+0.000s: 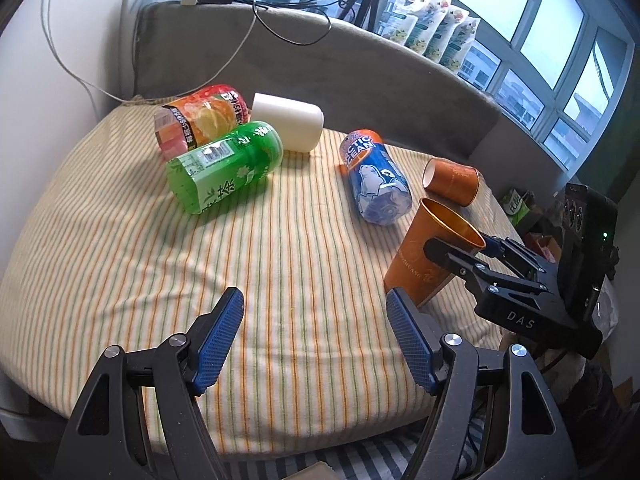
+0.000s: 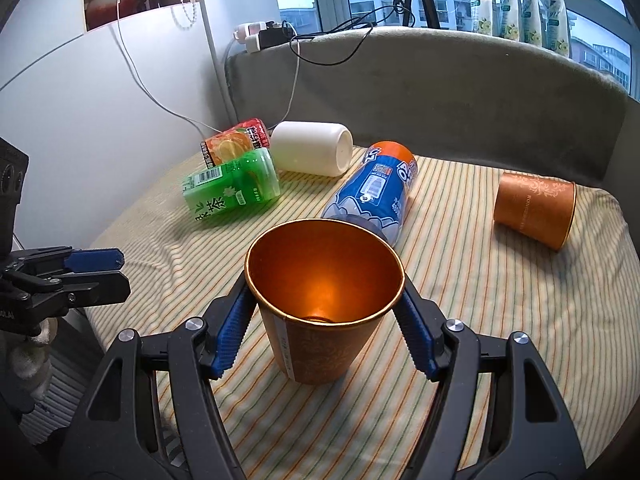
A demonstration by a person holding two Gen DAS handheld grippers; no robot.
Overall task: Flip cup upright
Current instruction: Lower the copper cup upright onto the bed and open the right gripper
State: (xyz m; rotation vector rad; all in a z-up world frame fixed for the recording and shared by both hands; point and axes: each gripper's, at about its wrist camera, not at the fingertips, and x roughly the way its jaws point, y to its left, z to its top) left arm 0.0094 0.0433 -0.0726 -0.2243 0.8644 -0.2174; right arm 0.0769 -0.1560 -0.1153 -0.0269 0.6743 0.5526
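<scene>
Left wrist view. The left gripper is seen at the lower centre of the frame with its jaws spread wide and nothing between them; only the striped cloth lies below the blue pads. The orange cup stands mouth-up at the right of the frame, tilted slightly, just above and to the right of the right-hand pad and apart from it. The right gripper enters from the right edge, and its fingers are placed on either side of the cup just below the rim. A second orange cup lies on its side above the first. A blue bottle lies at centre, and a green bottle, an orange-labelled bottle and a white cup lie on their sides at the upper left.

Right wrist view. The orange cup is seen at the lower centre, upright on the striped cloth, with its open mouth toward the camera. The right gripper is closed part-way, and its blue pads are pressed against the cup wall on both sides below the rim. The left gripper is seen at the left edge, well apart from the cup. The second orange cup lies at the right; the blue bottle, green bottle, orange-labelled bottle and white cup lie above centre.
</scene>
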